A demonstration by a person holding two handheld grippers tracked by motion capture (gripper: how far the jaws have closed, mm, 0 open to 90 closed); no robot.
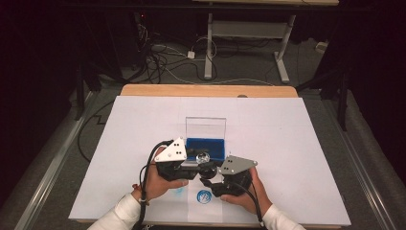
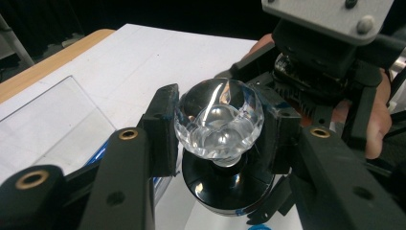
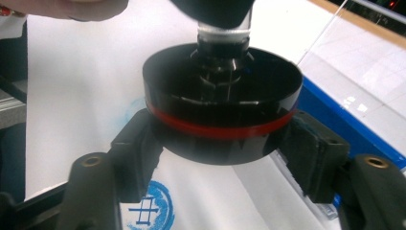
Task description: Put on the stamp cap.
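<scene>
A clear faceted crystal ball (image 2: 219,120) sits on a short stem above a round black base (image 3: 222,110) with a red band. My left gripper (image 2: 219,129) is shut on the crystal ball, a pad on each side. My right gripper (image 3: 222,158) is shut on the black base from below, its pads against the rim. In the high view both grippers meet at the crystal ball (image 1: 203,156) and the base (image 1: 207,168), just in front of an open blue box (image 1: 206,143). The piece is held slightly above the white sheet (image 1: 287,143).
The blue box has a clear lid (image 1: 206,127) standing upright behind it. A blue round logo (image 1: 204,196) is printed on the sheet near the front edge. The wooden table edge (image 1: 206,90) shows at the back. Cables and a desk frame lie on the floor beyond.
</scene>
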